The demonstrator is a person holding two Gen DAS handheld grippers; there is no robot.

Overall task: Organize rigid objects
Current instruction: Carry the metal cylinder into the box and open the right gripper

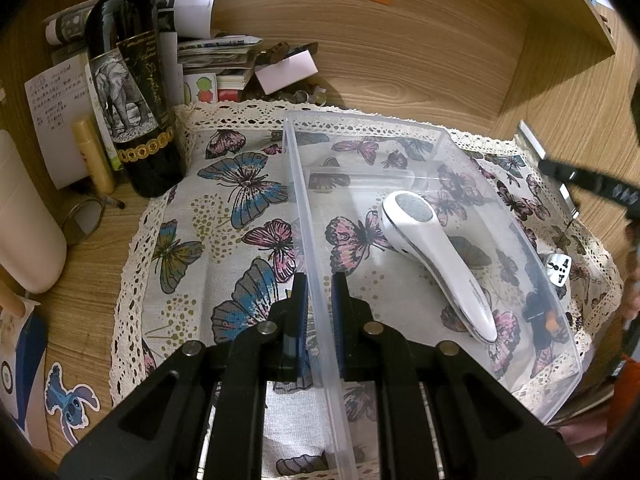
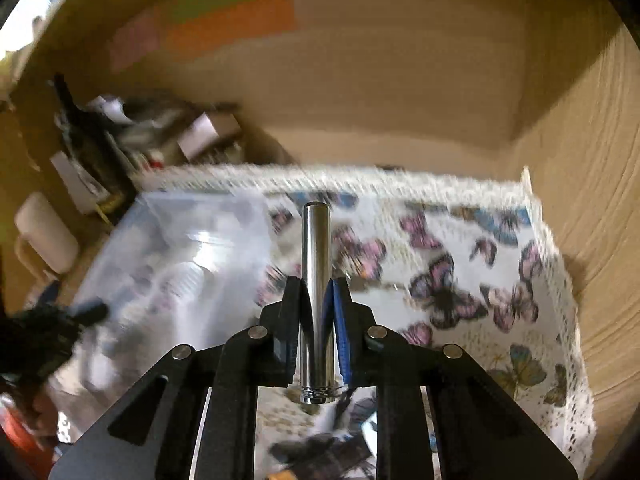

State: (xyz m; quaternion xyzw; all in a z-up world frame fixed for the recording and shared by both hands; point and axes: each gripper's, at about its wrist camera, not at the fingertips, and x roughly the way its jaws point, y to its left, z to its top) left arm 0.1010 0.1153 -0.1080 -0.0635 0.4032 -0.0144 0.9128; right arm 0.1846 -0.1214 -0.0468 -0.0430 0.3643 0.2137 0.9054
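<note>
A clear plastic bin (image 1: 304,184) stands on a butterfly-print cloth (image 1: 224,216). A white handheld device (image 1: 432,248) lies inside it. My left gripper (image 1: 319,280) is shut on the bin's left wall, one finger on each side. My right gripper (image 2: 317,284) is shut on a shiny metal cylinder (image 2: 316,256) and holds it lengthwise above the cloth (image 2: 460,280), to the right of the bin (image 2: 180,248). The right wrist view is motion-blurred.
A dark wine bottle (image 1: 128,92), a yellow tube (image 1: 94,156), a white container (image 1: 24,220) and piled papers (image 1: 216,52) crowd the left and back. Wooden walls enclose the back and right. A small dark object (image 1: 540,316) lies beyond the bin's right wall.
</note>
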